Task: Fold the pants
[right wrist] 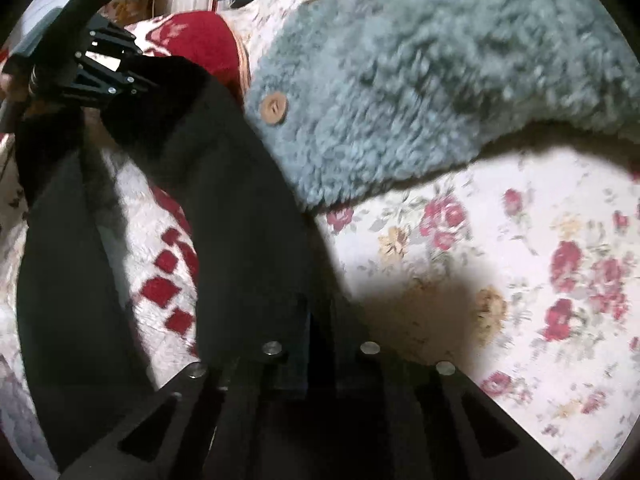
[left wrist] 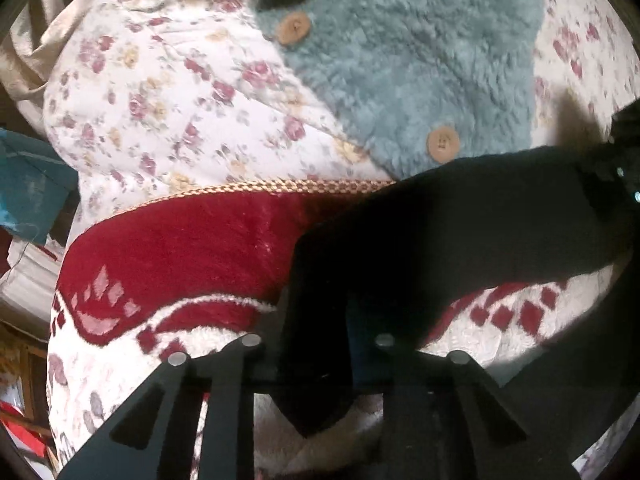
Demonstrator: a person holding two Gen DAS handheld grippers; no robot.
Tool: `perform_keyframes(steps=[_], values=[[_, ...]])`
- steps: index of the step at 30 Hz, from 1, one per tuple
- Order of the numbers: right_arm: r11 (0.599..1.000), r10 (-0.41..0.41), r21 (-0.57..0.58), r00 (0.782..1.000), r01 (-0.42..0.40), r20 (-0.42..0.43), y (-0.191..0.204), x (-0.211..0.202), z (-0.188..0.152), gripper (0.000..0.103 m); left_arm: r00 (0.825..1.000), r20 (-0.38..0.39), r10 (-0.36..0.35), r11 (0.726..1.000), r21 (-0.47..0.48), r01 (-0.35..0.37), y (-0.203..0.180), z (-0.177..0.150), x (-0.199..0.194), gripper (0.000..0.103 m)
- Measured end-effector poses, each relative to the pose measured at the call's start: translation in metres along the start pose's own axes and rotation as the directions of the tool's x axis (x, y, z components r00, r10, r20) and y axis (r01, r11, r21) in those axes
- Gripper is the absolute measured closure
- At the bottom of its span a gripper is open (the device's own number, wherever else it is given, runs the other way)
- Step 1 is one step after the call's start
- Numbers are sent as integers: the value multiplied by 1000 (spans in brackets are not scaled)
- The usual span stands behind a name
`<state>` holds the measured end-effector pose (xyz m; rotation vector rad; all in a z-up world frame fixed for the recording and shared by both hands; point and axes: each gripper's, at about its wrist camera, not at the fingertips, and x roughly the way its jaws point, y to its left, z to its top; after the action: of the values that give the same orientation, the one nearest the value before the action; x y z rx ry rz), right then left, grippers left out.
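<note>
Both jaws pinched on the black pants (left wrist: 460,216), the left gripper (left wrist: 316,344) and right gripper (right wrist: 320,344) stretch the garment over a floral quilt (right wrist: 520,260), apparently readying a fold.

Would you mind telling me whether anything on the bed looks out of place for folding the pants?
Yes: a fluffy blue-grey garment with wooden buttons lies crumpled on the floral bedspread, right against the black pants. It crowds the folding space and could get caught up in the fold.

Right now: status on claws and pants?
Both claws, left and right, shut on black pants. Pants strung between them. Fuzzy blue garment touches pants' far edge.
</note>
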<state>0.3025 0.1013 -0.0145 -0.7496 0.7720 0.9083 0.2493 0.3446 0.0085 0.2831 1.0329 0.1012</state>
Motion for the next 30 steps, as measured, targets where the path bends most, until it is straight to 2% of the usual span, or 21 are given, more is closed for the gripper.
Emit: perform_keyframes(steps=[2, 9, 15, 21, 30], values=[[1000, -11, -1, 1000, 11, 3, 2, -9, 3, 97, 1000, 10, 4, 1000, -5, -4, 2, 2, -12, 92], [1000, -15, 3, 997, 15, 71, 22, -79, -3, 97, 997, 81, -19, 998, -51, 23, 18, -8, -61, 92], [1000, -30, 3, 997, 30, 77, 49, -118, 3, 97, 994, 112, -2, 999, -53, 8, 15, -20, -100, 92], [999, -24, 38, 994, 20, 106, 92, -131, -7, 97, 994, 109, 5, 998, -61, 2, 28, -50, -126, 92], [995, -32, 95, 994, 22, 103, 166, -121, -27, 97, 998, 46, 46, 995, -90, -42, 28, -106, -118, 91]])
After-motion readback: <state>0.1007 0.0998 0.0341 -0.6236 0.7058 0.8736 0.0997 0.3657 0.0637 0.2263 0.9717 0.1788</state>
